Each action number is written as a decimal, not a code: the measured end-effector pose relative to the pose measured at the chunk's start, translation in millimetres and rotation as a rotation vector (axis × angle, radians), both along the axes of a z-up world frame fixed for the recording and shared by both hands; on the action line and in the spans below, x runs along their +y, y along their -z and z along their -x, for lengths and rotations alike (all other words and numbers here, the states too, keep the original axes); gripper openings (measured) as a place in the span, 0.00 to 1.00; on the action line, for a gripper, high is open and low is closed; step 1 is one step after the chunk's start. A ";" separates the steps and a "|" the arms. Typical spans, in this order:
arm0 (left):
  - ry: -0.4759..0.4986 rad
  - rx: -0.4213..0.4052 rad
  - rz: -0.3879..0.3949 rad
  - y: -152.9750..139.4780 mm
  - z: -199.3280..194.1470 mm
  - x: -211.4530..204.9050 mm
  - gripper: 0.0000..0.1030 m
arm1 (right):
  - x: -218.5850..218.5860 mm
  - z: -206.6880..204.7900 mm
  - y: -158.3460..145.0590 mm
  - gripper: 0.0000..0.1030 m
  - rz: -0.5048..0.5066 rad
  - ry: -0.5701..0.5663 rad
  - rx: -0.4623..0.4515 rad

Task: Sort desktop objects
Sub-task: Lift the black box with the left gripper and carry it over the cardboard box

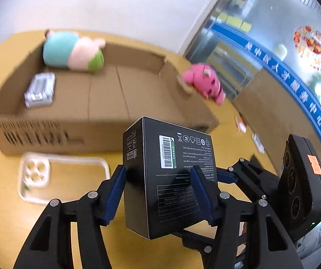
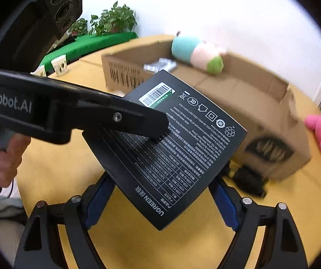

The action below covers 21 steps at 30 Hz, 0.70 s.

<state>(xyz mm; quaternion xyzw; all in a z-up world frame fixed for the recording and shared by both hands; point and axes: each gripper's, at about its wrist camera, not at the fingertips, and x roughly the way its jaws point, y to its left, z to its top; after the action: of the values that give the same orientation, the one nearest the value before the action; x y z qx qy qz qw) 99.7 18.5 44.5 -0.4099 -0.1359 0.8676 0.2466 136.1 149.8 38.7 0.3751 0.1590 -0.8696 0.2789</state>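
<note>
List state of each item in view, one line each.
black box: lifted, clamped by both grippers
left gripper: shut on the box
right gripper: shut on the box
cardboard box: open-topped
blue plush: lying in the cardboard box
pink plush: outside, against its end wall

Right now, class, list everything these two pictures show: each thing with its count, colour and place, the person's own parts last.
UGREEN box: one, black, held up between both tongs.
Cardboard box: one, brown, open, on the table behind.
Plush toy: one, teal, pink and green, lying in the cardboard box.
Silver packet: one, inside the cardboard box.
Pink plush: one, at the cardboard box's right end.
Plastic tray: one, clear, on the table.
Potted plants: green, far left.
Left tongs: clamped on the UGREEN box.
Right tongs: clamped on the UGREEN box.
Hand: one, on the left tongs' handle.
</note>
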 end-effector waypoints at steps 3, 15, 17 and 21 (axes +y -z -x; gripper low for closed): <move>-0.004 0.082 -0.017 -29.4 0.0 -11.9 0.60 | -9.5 8.2 -28.6 0.82 -0.006 -0.021 0.094; -0.017 0.342 0.053 -129.1 24.6 -25.0 0.60 | -26.0 52.2 -122.9 0.82 0.007 -0.050 0.315; -0.020 0.367 0.051 -141.5 32.3 -27.0 0.60 | -26.8 58.7 -136.6 0.82 0.010 -0.051 0.330; -0.023 0.416 0.069 -166.4 49.3 -23.2 0.60 | -28.1 75.7 -162.7 0.82 0.007 -0.059 0.358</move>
<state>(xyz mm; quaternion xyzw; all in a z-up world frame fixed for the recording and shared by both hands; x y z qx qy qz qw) 50.4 -4.7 210.9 -0.2285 -0.0569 0.9405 0.2450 60.4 121.7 201.4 0.2086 0.2138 -0.9144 0.2730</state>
